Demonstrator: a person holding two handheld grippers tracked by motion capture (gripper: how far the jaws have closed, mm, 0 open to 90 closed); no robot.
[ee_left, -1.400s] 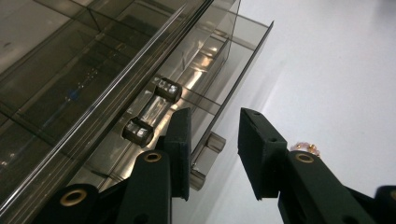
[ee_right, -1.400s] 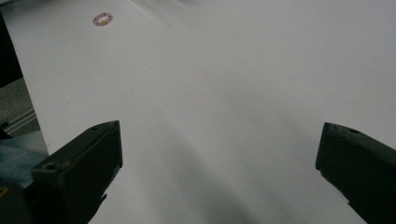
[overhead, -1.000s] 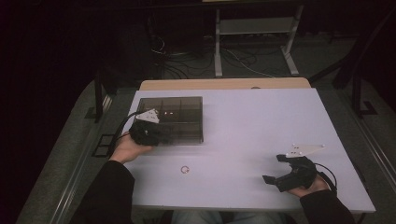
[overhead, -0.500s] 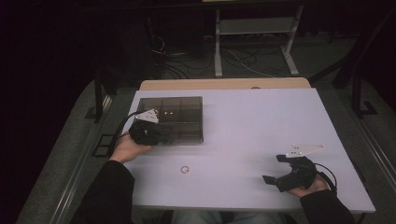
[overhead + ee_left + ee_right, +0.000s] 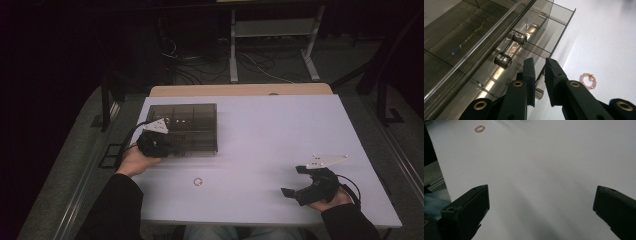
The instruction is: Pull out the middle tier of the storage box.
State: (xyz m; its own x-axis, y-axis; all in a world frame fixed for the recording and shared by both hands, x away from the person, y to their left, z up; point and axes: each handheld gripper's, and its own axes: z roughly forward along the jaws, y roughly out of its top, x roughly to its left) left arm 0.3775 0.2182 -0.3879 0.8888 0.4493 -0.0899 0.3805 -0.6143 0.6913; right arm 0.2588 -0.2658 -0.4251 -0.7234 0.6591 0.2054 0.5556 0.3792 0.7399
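A person seated at a white table (image 5: 280, 135) holds a black gripper in each hand. The left gripper (image 5: 167, 147) sits against the near edge of a smoky, compartmented plastic box (image 5: 192, 125). The right gripper (image 5: 292, 181) rests near the table's front right corner, its jaws apart. A small beaded ring (image 5: 198, 182) lies on the tabletop between them.

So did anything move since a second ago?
Almost nothing moved. The left gripper stays at the front edge of the smoky plastic box, jaws nearly together around a thin wall of it. The right gripper rests open on the white table. The pink bead bracelet lies where it was.
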